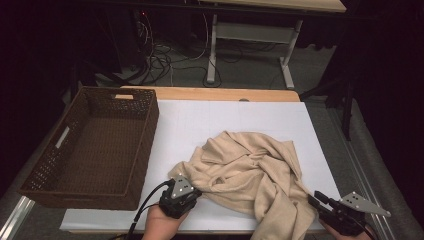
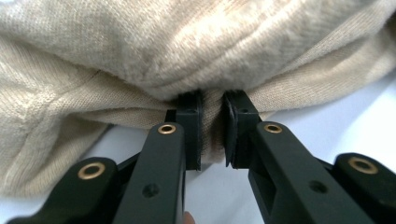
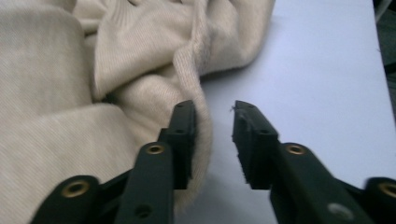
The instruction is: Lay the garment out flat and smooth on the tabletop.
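Observation:
A crumpled beige knit garment (image 1: 250, 167) lies on the white table cover (image 1: 225, 117), right of centre. My left gripper (image 1: 196, 193) sits at the garment's near left edge. In the left gripper view the left gripper (image 2: 213, 126) is shut on a fold of the garment (image 2: 187, 46), with the knit squeezed between its pads. My right gripper (image 1: 314, 201) is at the garment's near right corner. In the right gripper view its jaws (image 3: 215, 140) stand apart. A hem of the garment (image 3: 70, 116) runs along the inside of the left jaw, and the pads do not press it.
A dark brown wicker basket (image 1: 148, 131), with nothing in it, stands at the left of the table. Bare white cover stretches behind and to the right of the garment. The wooden table edge (image 1: 210, 94) runs along the far side, with cables and desk legs on the floor beyond.

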Demonstrator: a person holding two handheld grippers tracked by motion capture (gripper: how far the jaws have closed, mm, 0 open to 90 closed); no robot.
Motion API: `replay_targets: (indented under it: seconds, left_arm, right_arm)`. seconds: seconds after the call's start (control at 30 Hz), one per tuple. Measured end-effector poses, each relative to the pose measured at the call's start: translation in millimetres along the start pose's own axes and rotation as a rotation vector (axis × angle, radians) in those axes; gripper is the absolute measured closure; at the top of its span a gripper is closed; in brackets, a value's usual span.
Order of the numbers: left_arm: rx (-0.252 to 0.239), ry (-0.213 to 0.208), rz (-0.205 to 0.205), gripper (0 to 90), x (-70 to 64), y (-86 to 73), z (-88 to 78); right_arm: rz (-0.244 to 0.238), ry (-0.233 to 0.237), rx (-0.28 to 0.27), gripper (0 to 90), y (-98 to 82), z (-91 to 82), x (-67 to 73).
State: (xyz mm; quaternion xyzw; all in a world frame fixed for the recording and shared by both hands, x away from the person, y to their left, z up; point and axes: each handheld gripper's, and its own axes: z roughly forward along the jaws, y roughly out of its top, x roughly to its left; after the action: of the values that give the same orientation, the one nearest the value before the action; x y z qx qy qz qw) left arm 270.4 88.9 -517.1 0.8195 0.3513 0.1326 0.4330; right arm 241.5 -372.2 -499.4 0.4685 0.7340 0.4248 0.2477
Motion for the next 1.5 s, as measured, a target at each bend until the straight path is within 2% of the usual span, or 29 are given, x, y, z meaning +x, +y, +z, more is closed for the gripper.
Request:
replay_targets:
  seconds: [0.13, 0.2, 0.33, 0.47, 0.5, 0.63, 0.73, 0.8, 0.83, 0.87, 0.9, 0.93, 0.97, 1.0, 1.07, 1.13, 1.17, 1.2, 1.3, 1.4, 1.5]
  left_arm:
    - [-0.014, -0.017, -0.003, 69.6, 2.7, 1.8, 2.1]
    - [-0.015, -0.029, -0.013, 62.4, 3.4, 1.3, 2.1]
    - [-0.02, -0.021, -0.008, 47.2, 2.1, -0.2, 1.8]
    - [-0.019, -0.02, -0.042, 29.8, 4.2, -0.4, 2.6]
    - [-0.019, -0.02, -0.042, 27.0, 4.2, -0.4, 2.6]
    - [-0.019, -0.032, -0.056, 20.8, 5.7, -0.3, 3.3]
    - [-0.013, -0.032, -0.059, 17.0, 6.0, 0.0, 4.1]
    - [-0.012, -0.033, -0.056, 17.0, 5.8, 0.0, 4.0]
    - [-0.012, -0.034, -0.054, 17.0, 5.7, -0.1, 4.1]
    - [-0.01, -0.036, -0.052, 17.0, 5.6, 0.0, 4.2]
    - [-0.009, -0.037, -0.051, 17.0, 5.5, 0.0, 4.3]
    - [-0.01, -0.036, -0.05, 17.0, 5.4, 0.0, 4.2]
    - [-0.01, -0.035, -0.05, 17.0, 5.4, -0.1, 4.2]
    - [-0.009, -0.037, -0.049, 17.0, 5.3, -0.1, 4.2]
    - [-0.009, -0.04, -0.046, 17.0, 5.2, -0.2, 4.2]
    - [-0.008, -0.039, -0.046, 17.0, 5.1, -0.2, 4.2]
    - [-0.008, -0.039, -0.046, 17.0, 5.1, -0.2, 4.2]
    - [-0.008, -0.037, -0.045, 17.0, 4.9, -0.1, 4.3]
    - [-0.008, -0.034, -0.042, 17.0, 4.3, -0.2, 4.4]
    - [-0.004, -0.033, -0.042, 17.0, 4.2, 0.0, 4.7]
    - [-0.003, -0.032, -0.043, 17.0, 4.2, 0.1, 4.9]
  right_arm:
    - [-0.005, 0.007, -0.031, 52.6, 18.2, 6.4, 6.3]
    - [-0.025, 0.009, -0.036, 50.0, 30.2, 13.9, 9.3]
    - [-0.061, -0.014, -0.035, 48.5, 54.1, 35.7, 11.5]
    - [-0.06, -0.028, -0.027, 48.0, 77.3, 65.2, 5.8]
    - [-0.06, -0.028, -0.027, 48.0, 77.3, 65.2, 5.8]
    - [-0.054, -0.019, 0.014, 46.2, 98.2, 97.0, 3.8]
    - [-0.054, -0.017, 0.074, 41.0, 111.6, 122.6, 5.5]
    - [-0.046, -0.025, 0.133, 39.0, 113.9, 139.8, 5.3]
    - [-0.047, -0.036, 0.159, 39.2, 112.6, 146.4, 4.4]
    - [-0.038, -0.035, 0.184, 44.9, 110.7, 151.6, 2.9]
    - [-0.042, -0.032, 0.196, 62.1, 108.9, 153.5, 2.2]
    - [-0.066, -0.045, 0.174, 74.7, 108.0, 151.4, 2.3]
    - [-0.066, -0.057, 0.147, 80.6, 108.3, 147.2, 1.4]
    - [-0.062, -0.063, 0.123, 81.5, 109.2, 141.8, -0.8]
    - [-0.057, -0.11, 0.067, 82.0, 109.9, 127.0, -6.9]
    - [-0.026, -0.149, 0.014, 82.0, 106.4, 107.4, -21.2]
    - [-0.026, -0.149, 0.014, 82.0, 106.4, 107.4, -21.2]
    - [-0.005, -0.164, 0.002, 81.9, 103.0, 98.9, -28.9]
    - [0.058, -0.233, -0.017, 81.4, 81.9, 67.4, -60.8]
    - [0.105, -0.276, -0.007, 81.0, 58.8, 44.0, -83.5]
    - [0.125, -0.3, 0.014, 80.4, 36.1, 26.6, -96.7]
